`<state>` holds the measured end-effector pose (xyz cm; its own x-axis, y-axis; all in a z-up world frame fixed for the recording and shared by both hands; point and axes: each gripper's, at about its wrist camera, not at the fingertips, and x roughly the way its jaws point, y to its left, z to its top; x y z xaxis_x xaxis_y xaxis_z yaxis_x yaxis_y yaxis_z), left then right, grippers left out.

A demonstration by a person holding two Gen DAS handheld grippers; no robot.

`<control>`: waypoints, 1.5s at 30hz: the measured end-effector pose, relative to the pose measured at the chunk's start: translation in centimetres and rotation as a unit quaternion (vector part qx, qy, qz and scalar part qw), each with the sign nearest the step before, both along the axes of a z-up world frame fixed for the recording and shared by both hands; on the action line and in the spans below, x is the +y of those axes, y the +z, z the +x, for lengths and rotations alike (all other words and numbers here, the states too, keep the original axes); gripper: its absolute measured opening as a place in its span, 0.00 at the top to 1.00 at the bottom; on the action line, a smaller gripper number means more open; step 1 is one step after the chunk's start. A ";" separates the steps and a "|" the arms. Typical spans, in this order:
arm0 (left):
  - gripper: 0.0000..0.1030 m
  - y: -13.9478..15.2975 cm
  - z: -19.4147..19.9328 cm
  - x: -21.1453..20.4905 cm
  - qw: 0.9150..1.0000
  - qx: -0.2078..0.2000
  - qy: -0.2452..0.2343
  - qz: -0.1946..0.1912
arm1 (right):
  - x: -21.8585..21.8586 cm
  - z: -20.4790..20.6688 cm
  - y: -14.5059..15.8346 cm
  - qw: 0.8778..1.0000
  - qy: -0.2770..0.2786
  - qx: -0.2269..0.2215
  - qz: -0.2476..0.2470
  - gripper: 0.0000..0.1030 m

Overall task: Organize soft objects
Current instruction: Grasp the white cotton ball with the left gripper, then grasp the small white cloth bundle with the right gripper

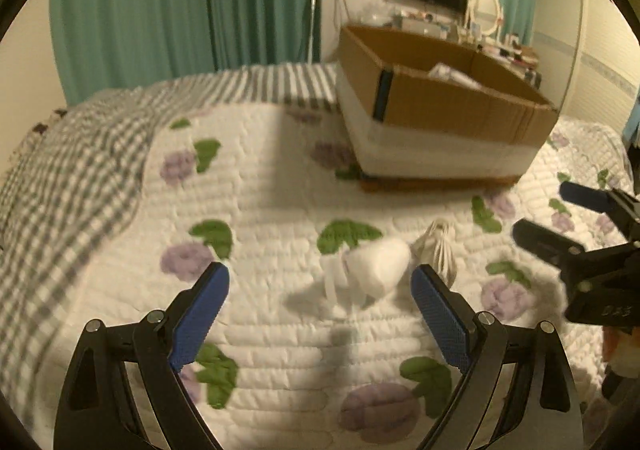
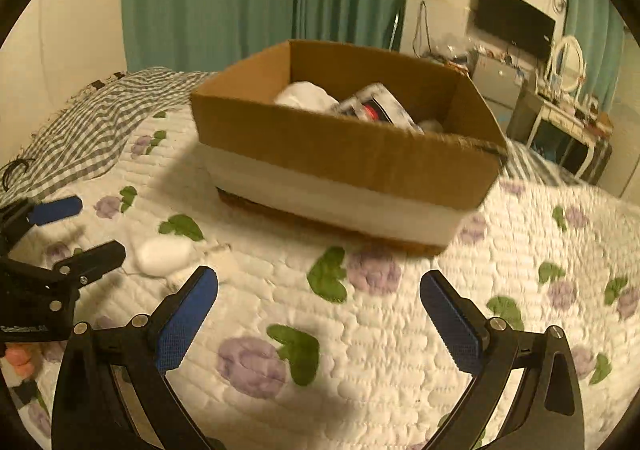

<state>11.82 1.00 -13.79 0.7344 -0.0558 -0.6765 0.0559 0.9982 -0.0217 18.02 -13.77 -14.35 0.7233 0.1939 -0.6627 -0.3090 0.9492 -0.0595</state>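
Note:
A white rolled sock lies on the floral quilt, with a cream ribbed sock beside it on the right. My left gripper is open and empty, just short of the white sock. In the right wrist view the white sock lies at the left. My right gripper is open and empty over bare quilt, in front of the cardboard box. The box holds a white soft item and a packet. The right gripper also shows in the left wrist view.
The cardboard box stands on the bed at the back right. A grey checked blanket covers the bed's left side. Teal curtains hang behind. A dressing table with a mirror and a wall TV stand at the far right.

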 end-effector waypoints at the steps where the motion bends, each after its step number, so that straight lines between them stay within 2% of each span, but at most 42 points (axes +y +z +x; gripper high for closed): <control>1: 0.10 -0.4 0.2 -0.3 1.000 0.007 -0.001 0.001 | -0.3 0.1 -0.1 1.000 -0.004 0.005 0.006 0.01; 6: 0.11 -2.3 1.5 -1.8 0.999 0.029 -0.020 0.017 | -0.9 0.3 -0.1 0.999 -0.007 0.017 0.029 0.01; 8: 0.25 -3.0 2.3 -2.3 0.998 0.045 -0.029 0.017 | -0.8 0.2 -0.1 1.000 -0.009 0.016 0.025 0.01; 10: 0.28 -3.3 2.7 -2.5 0.998 0.055 -0.031 0.014 | -0.7 0.2 0.0 1.000 -0.009 0.015 0.023 0.01; 12: 0.43 -3.2 2.9 -2.5 0.998 0.052 -0.035 0.009 | -0.7 0.3 -0.1 1.000 -0.010 0.017 0.023 0.01; 13: 0.55 -3.0 2.8 -2.5 0.998 0.048 -0.041 0.002 | -0.7 0.3 -0.2 0.999 -0.011 0.018 0.024 0.01; 14: 0.61 -2.8 2.7 -2.5 0.998 0.046 -0.048 -0.005 | -0.7 0.4 -0.2 0.999 -0.011 0.019 0.024 0.01; 19: 0.64 -1.8 1.5 -2.9 0.998 0.022 -0.056 0.006 | -0.6 0.4 -0.7 0.999 -0.011 0.025 0.024 0.01; 23: 0.64 -0.1 0.6 -1.8 0.999 0.001 -0.042 -0.010 | -0.2 0.0 -0.8 0.999 -0.003 0.027 0.027 0.01; 26: 0.64 0.6 0.3 -1.1 0.999 -0.008 -0.032 0.001 | 0.7 -0.3 -0.8 0.999 0.011 0.030 0.031 0.01; 33: 0.64 0.4 0.7 0.3 1.000 0.016 -0.007 0.009 | 4.5 0.5 -3.1 0.998 0.038 0.057 -0.004 0.02; 35: 0.64 0.1 0.9 0.8 1.000 0.022 -0.003 -0.008 | 5.2 0.9 -4.0 0.997 0.041 0.068 -0.009 0.08; 37: 0.64 -0.1 1.1 1.2 1.000 0.027 0.000 -0.016 | 5.6 1.5 -4.6 0.996 0.037 0.078 -0.016 0.21; 38: 0.64 -0.1 1.1 1.2 1.000 0.028 0.001 -0.014 | 5.8 1.7 -4.9 0.996 0.035 0.082 -0.018 0.26; 40: 0.64 -0.1 1.1 1.2 1.000 0.025 0.000 -0.013 | 6.0 2.1 -5.2 0.995 0.034 0.091 -0.017 0.45; 41: 0.64 -0.1 1.1 1.2 1.000 0.025 0.000 -0.015 | 6.0 2.2 -5.4 0.995 0.033 0.093 -0.017 0.47; 43: 0.64 -0.3 1.0 1.2 1.000 0.027 0.003 -0.013 | 6.1 2.1 -5.4 0.995 0.034 0.092 -0.015 0.62; 45: 0.64 -0.4 1.0 1.2 1.000 0.028 0.008 -0.004 | 5.9 2.1 -5.4 0.995 0.029 0.091 -0.014 0.68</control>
<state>12.78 2.25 -14.16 0.6957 -0.0506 -0.7166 0.0392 0.9987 -0.0324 20.10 -7.82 -19.71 0.5793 0.2118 -0.7871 -0.3717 0.9281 -0.0238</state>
